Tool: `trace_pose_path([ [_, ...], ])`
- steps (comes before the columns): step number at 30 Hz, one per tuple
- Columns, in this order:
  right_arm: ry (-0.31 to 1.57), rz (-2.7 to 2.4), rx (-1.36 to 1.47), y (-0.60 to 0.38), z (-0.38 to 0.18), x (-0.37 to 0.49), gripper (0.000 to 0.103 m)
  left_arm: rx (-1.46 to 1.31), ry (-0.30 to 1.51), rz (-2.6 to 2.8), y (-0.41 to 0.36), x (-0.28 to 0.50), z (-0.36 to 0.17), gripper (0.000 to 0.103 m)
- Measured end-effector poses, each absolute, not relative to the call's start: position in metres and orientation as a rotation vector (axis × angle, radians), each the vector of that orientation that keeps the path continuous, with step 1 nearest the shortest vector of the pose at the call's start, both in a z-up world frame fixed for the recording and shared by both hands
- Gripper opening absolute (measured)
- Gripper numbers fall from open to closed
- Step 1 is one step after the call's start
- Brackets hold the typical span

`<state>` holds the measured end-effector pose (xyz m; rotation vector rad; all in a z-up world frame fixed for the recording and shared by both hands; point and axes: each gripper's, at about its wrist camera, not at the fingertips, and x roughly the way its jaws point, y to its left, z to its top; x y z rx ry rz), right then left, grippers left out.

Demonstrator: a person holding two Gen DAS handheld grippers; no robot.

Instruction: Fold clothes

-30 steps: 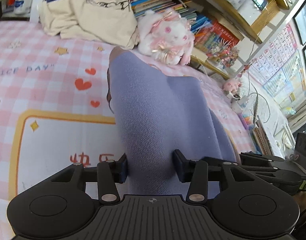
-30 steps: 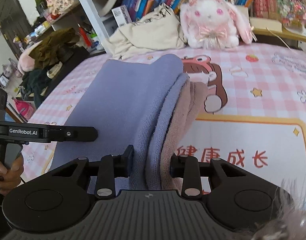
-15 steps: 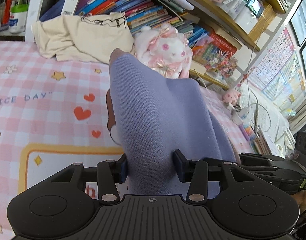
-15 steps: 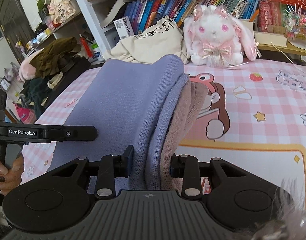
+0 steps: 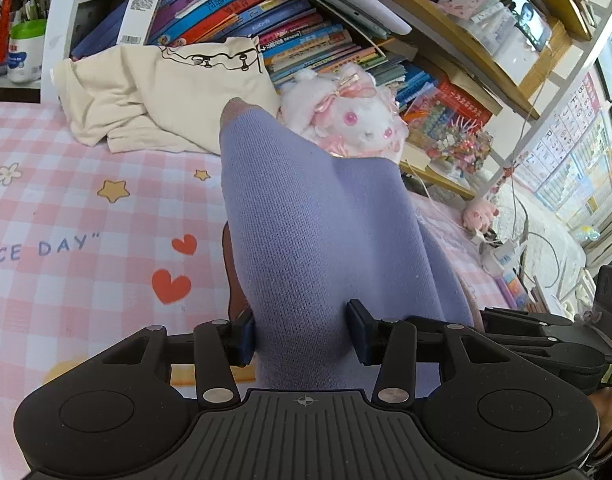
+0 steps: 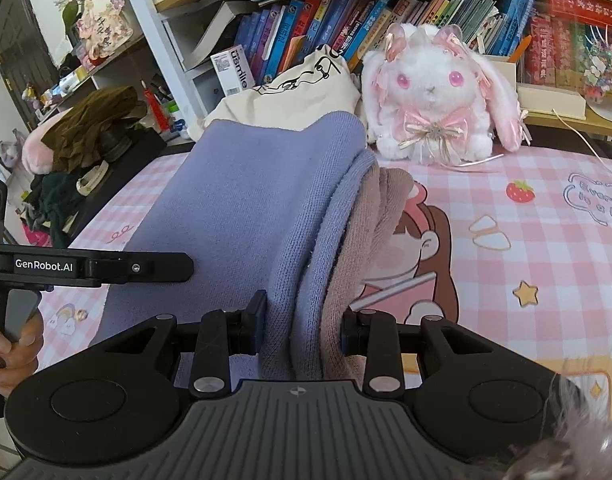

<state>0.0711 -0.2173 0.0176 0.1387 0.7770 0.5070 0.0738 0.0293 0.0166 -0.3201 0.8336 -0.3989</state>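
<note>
Pink checked bedsheet [image 5: 66,208] with printed hearts and stars lay under crammed bookshelves [image 6: 306,40]; a cream cloth bag [image 5: 166,92] and a fluffy white-pink bunny plush [image 6: 434,92] sat at its far edge. Left gripper [image 5: 302,334] was partly closed, pads pinching a thick fold of the lavender knit garment [image 5: 318,232], lifted above the sheet. Right gripper [image 6: 302,326] was likewise clamped on its bunched layers [image 6: 266,208], soft ribbed knit with a dusty-pink inner layer showing.
</note>
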Motion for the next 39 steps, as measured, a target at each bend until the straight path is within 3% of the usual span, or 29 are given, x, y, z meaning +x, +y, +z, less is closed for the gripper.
trace_pose_path([
  [23, 0.857, 0.418, 0.176, -0.184, -0.007, 0.179, 0.031, -0.382, 0.921, -0.372, 0.062, 0.190, -0.022, 0.045],
  [30, 0.881, 0.384, 0.217, -0.184, -0.019, 0.201, 0.032, -0.402, 0.932, -0.335, 0.063, 0.204, -0.033, 0.051],
  [34, 0.882, 0.381, 0.221, -0.185, -0.022, 0.207, 0.036, -0.407, 0.922, -0.299, 0.063, 0.208, -0.034, 0.057],
  [36, 0.876, 0.381, 0.224, -0.185, -0.022, 0.208, 0.040, -0.388, 0.911, -0.267, 0.062, 0.208, -0.033, 0.064],
  [39, 0.853, 0.382, 0.230, -0.186, -0.016, 0.202, 0.051, -0.311, 0.860, -0.215, 0.059, 0.199, -0.022, 0.068],
])
